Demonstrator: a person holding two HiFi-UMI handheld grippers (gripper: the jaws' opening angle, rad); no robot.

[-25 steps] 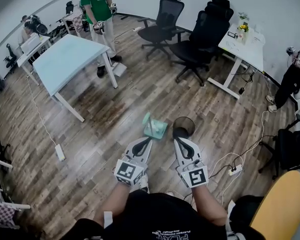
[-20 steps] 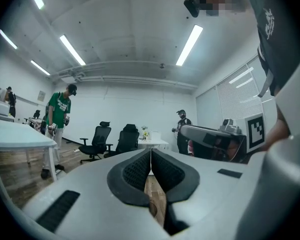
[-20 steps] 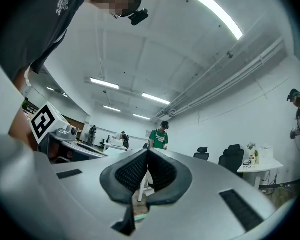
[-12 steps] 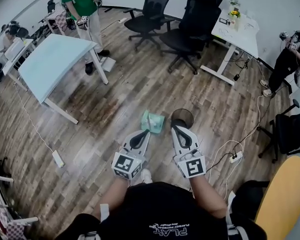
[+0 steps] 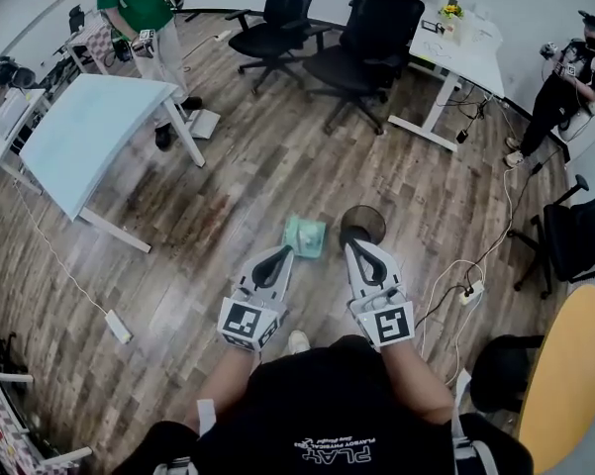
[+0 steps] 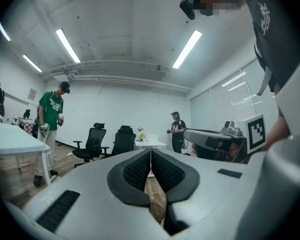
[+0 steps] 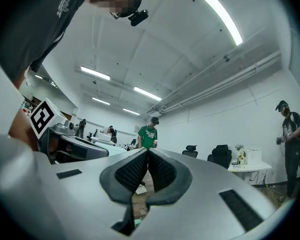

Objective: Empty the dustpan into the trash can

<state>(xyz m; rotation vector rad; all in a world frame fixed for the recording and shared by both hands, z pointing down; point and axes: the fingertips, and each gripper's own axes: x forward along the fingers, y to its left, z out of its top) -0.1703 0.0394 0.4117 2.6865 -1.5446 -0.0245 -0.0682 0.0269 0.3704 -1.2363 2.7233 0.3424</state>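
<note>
A teal dustpan point(image 5: 304, 237) lies on the wood floor just ahead of me, and a round black trash can point(image 5: 362, 226) stands directly to its right. My left gripper point(image 5: 282, 253) is held level above the floor, its tip just short of the dustpan's near edge. It is shut with nothing between its pads point(image 6: 140, 169). My right gripper point(image 5: 354, 248) points at the trash can's near rim and is also shut and empty. Each gripper shows in the other's view, the right gripper point(image 6: 214, 141) and the left gripper point(image 7: 70, 144).
A pale blue table point(image 5: 89, 137) stands at far left and black office chairs point(image 5: 361, 28) at the back. A white desk point(image 5: 460, 43) is at back right. Cables and a power strip point(image 5: 467, 295) lie right of the can. Two people point(image 5: 139, 8) point(image 5: 559, 77) stand far off.
Both grippers and I have advanced over the floor towards the dustpan and trash can, which now sit closer to the tips. Both grippers stay shut and empty.
</note>
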